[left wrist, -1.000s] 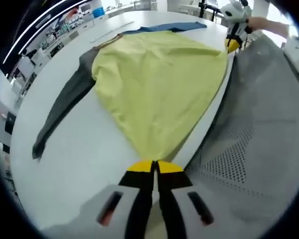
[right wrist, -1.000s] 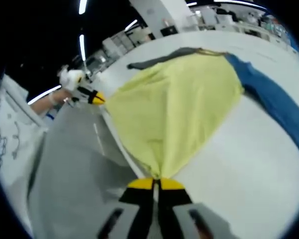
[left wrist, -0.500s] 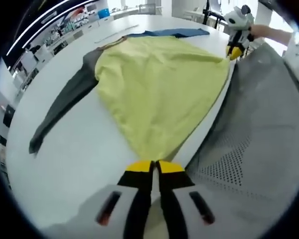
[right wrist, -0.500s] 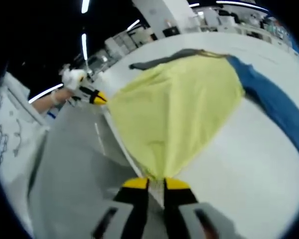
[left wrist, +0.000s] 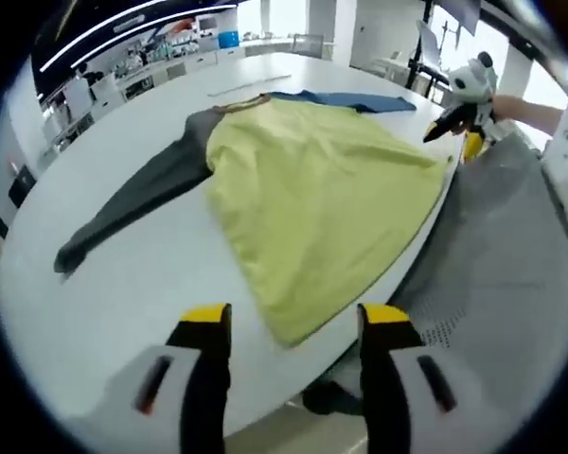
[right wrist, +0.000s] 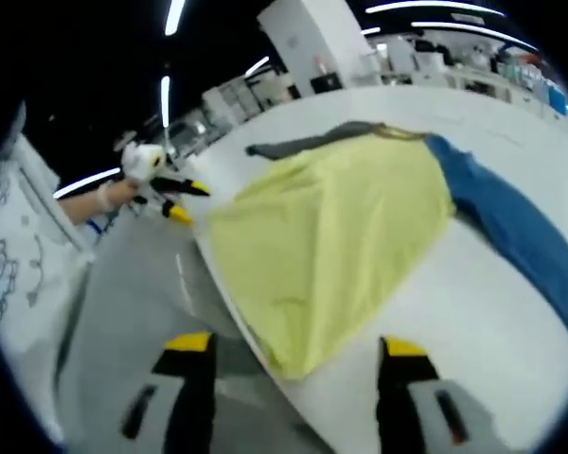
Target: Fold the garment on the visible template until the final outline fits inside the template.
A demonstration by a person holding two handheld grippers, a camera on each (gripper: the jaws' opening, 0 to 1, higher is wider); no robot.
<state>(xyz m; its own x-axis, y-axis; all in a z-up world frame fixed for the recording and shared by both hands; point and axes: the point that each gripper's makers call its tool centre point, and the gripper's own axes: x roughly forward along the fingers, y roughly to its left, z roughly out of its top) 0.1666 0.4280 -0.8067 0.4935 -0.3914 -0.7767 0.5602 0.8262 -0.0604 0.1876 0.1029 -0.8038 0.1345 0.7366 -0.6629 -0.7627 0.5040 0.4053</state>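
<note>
A garment with a yellow body (left wrist: 312, 189), a grey sleeve (left wrist: 137, 203) and a blue sleeve (left wrist: 346, 98) lies spread flat on the white table (left wrist: 123, 293). Its hem runs along the table's near edge. My left gripper (left wrist: 293, 320) is open, its jaws standing either side of one hem corner without touching it. The right gripper (left wrist: 454, 137) shows open at the other hem corner. In the right gripper view my right gripper (right wrist: 295, 345) is open just off the yellow hem (right wrist: 293, 350). The blue sleeve (right wrist: 511, 236) trails right, and the left gripper (right wrist: 185, 200) is held by a gloved hand (right wrist: 142, 161).
Grey perforated floor (left wrist: 492, 284) drops away beyond the table edge (left wrist: 426, 227). Benches and shelving (left wrist: 151, 61) stand at the room's far side behind the table. A white pillar (right wrist: 308, 43) rises at the back.
Both grippers were shut on the yellow hem corners; both have opened and let go. The hem now rests on the table edge, and both cameras have pulled back slightly.
</note>
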